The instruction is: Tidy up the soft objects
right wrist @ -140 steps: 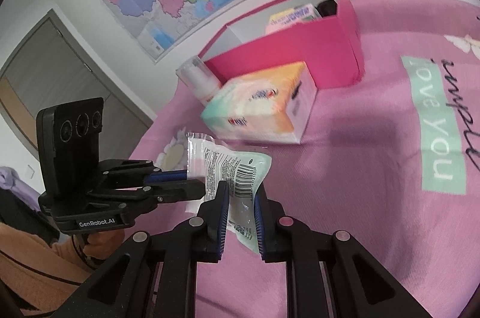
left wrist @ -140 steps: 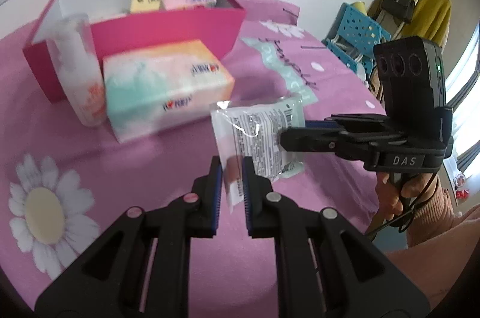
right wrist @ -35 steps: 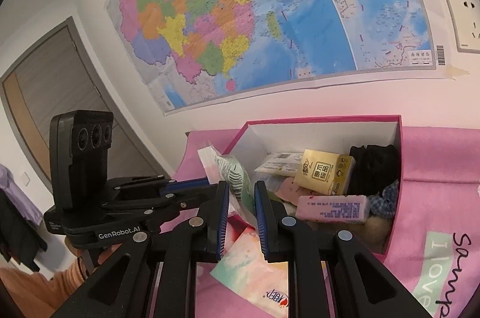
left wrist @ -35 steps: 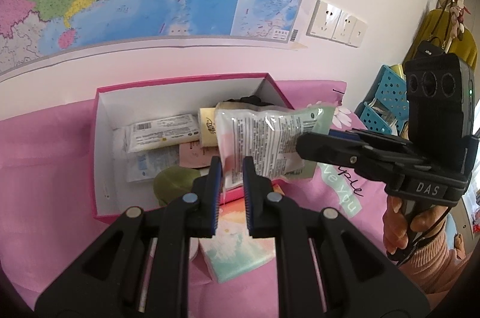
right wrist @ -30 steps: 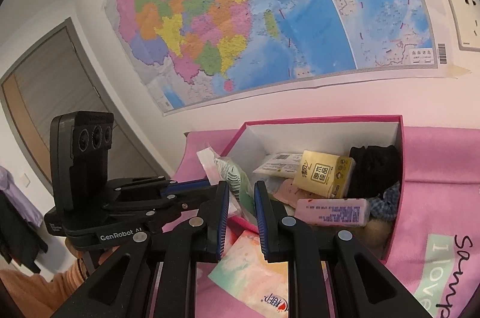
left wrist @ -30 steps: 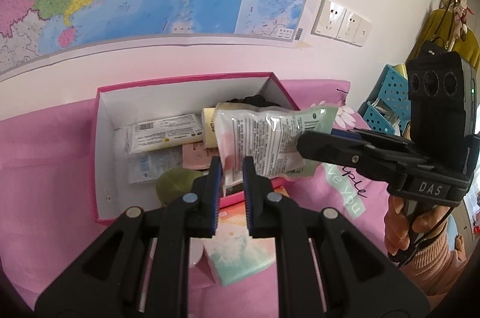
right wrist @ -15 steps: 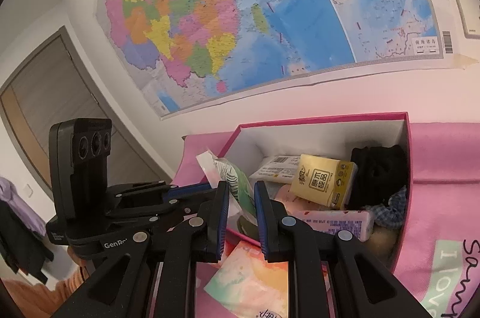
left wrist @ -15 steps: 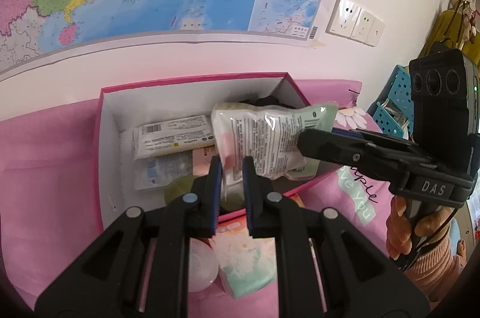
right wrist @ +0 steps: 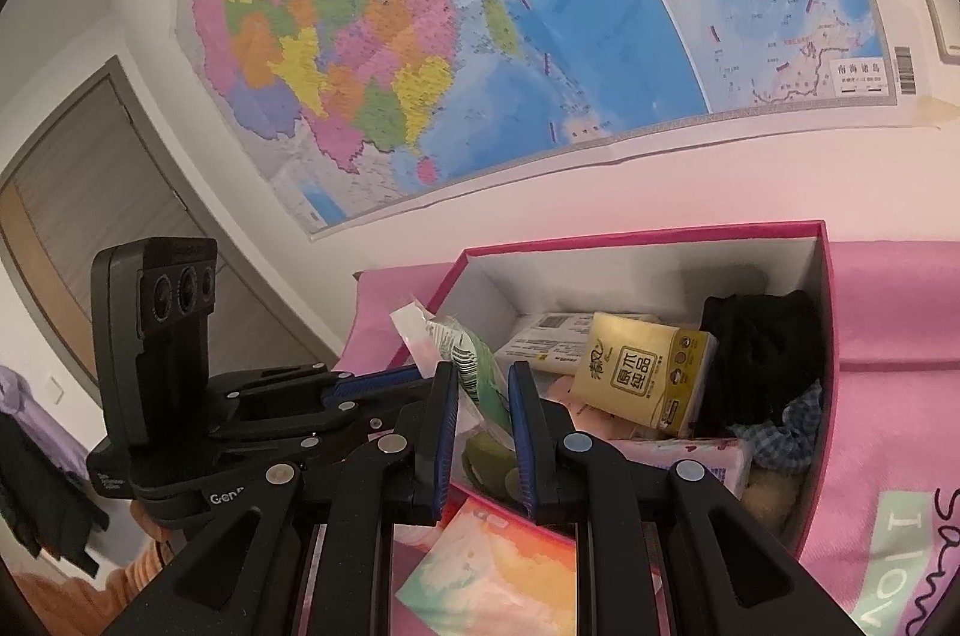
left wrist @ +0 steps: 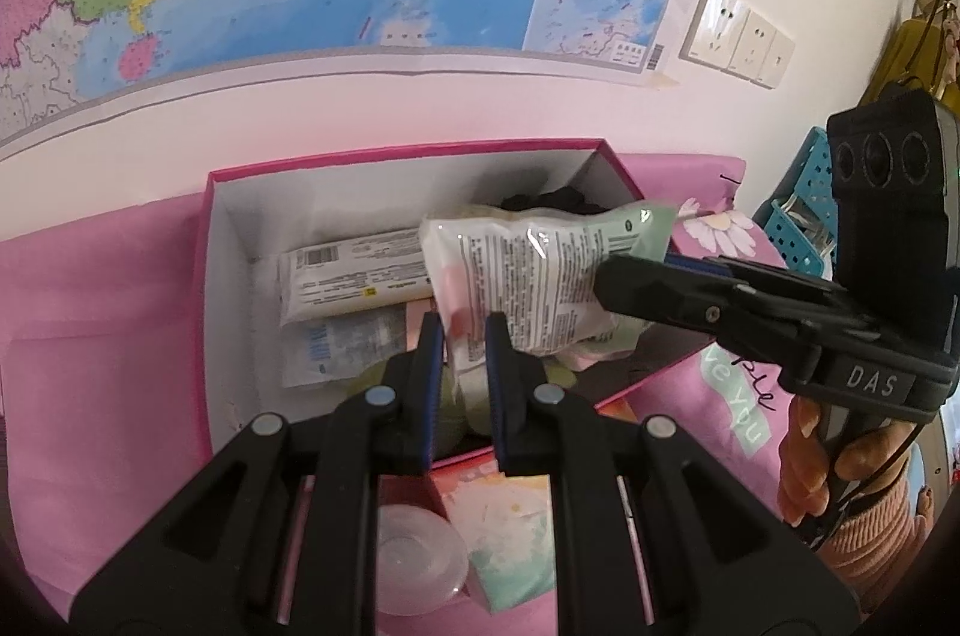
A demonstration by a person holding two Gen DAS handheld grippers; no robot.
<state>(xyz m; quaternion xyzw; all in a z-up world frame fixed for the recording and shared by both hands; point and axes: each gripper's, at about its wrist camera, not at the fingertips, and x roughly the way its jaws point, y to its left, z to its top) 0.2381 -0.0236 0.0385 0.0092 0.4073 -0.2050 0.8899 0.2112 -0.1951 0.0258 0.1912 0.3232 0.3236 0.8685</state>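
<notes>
Mostly packed: left gripper (left wrist: 459, 354) and right gripper (right wrist: 483, 411) both clamped on crinkly clear-and-green plastic packet (left wrist: 540, 288), held above open pink cardboard box (left wrist: 207, 288), release pending; pastel tissue pack (right wrist: 492, 576) outside, beside box.

Left gripper (left wrist: 461, 336) and right gripper (right wrist: 483, 384) both clamped, side by side.

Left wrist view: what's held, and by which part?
A clear plastic wipes packet with printed label, held over the pink box: left hand-held gripper pinches its lower-left corner, right hand-held gripper its right end.
</notes>
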